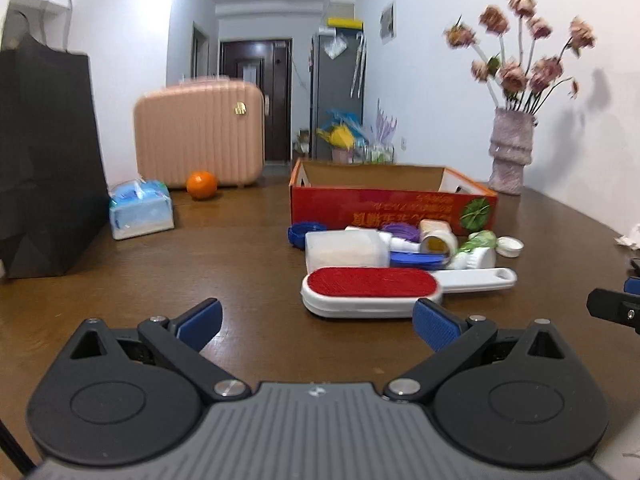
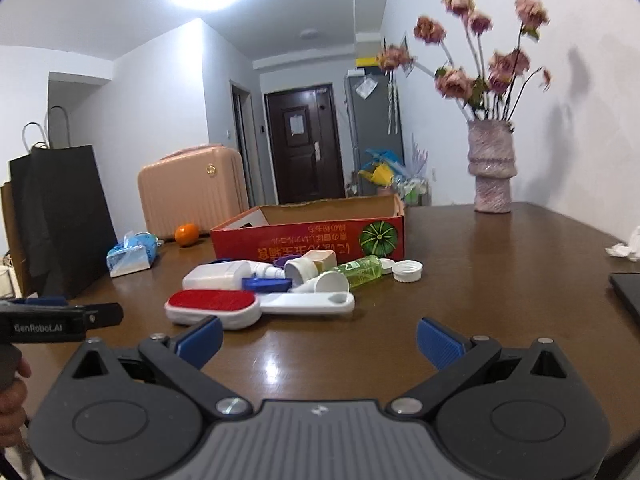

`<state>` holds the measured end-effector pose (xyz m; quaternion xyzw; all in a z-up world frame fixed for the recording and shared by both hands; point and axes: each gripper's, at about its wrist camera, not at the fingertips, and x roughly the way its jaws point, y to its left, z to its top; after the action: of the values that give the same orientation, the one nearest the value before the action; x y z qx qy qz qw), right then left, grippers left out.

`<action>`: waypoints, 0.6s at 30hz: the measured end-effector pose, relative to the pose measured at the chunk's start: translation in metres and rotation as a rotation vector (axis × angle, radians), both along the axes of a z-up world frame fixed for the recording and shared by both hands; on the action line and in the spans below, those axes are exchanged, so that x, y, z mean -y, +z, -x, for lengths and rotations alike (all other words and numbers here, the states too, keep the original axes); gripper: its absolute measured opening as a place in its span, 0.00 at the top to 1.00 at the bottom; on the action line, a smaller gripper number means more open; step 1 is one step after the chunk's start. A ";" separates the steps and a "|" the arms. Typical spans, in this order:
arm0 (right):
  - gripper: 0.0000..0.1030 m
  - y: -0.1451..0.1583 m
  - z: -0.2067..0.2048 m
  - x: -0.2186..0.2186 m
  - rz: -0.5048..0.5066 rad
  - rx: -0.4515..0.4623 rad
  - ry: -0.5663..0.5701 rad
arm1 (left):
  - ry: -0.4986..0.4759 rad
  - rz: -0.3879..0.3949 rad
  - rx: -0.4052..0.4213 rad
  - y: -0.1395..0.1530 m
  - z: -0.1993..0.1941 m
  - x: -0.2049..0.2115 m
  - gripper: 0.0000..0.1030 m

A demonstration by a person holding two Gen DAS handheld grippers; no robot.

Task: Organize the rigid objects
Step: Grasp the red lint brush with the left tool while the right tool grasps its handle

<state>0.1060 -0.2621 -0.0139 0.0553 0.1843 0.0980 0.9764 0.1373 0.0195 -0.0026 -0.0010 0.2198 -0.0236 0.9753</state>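
A pile of small rigid items lies on the brown table (image 1: 240, 248) in front of an open red cardboard box (image 1: 392, 208) (image 2: 312, 238). Nearest is a white lint brush with a red pad (image 1: 370, 290) (image 2: 212, 306). Behind it lie a white rectangular container (image 1: 344, 248) (image 2: 216, 276), a blue lid (image 1: 416, 260) (image 2: 266, 283), white bottles (image 2: 328, 282), a clear green bottle (image 2: 362, 272) and a white cap (image 1: 510, 246) (image 2: 408, 270). My left gripper (image 1: 318, 326) is open, just short of the brush. My right gripper (image 2: 320, 340) is open over bare table, nearer than the pile.
A black paper bag (image 1: 44, 160) stands at the left, with a tissue pack (image 1: 140, 210), an orange (image 1: 201, 185) and a pink case (image 1: 200, 136) behind. A vase of dried flowers (image 1: 512, 152) (image 2: 492, 166) stands at the back right. A dark flat object (image 2: 628, 292) lies at the right edge.
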 end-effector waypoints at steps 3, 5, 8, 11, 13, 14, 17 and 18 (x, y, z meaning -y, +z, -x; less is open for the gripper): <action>0.00 -0.008 -0.046 0.005 0.021 -0.076 0.034 | -0.048 0.017 -0.119 -0.004 -0.045 -0.007 0.00; 0.00 -0.010 -0.073 0.007 0.033 -0.124 0.023 | -0.076 0.025 -0.155 -0.005 -0.063 -0.009 0.00; 0.06 -0.011 -0.106 0.013 0.018 -0.171 -0.001 | -0.084 0.036 -0.170 -0.007 -0.087 -0.009 0.01; 0.23 -0.011 -0.133 0.020 -0.018 -0.192 0.007 | -0.072 0.098 -0.228 -0.011 -0.112 -0.013 0.15; 0.29 -0.013 -0.147 0.022 -0.015 -0.220 0.010 | -0.081 0.146 -0.265 -0.014 -0.124 -0.017 0.27; 0.38 -0.015 -0.153 0.022 -0.014 -0.235 0.021 | -0.086 0.164 -0.278 -0.016 -0.126 -0.018 0.28; 0.59 -0.024 -0.164 0.022 -0.010 -0.294 0.046 | -0.095 0.210 -0.296 -0.018 -0.132 -0.022 0.34; 0.64 -0.027 -0.166 0.020 -0.004 -0.303 0.054 | -0.099 0.228 -0.294 -0.018 -0.132 -0.023 0.37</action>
<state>0.2719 -0.2825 -0.0405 0.0664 0.3308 0.1149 0.9343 0.2690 0.0427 -0.0202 -0.1040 0.3557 -0.0959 0.9238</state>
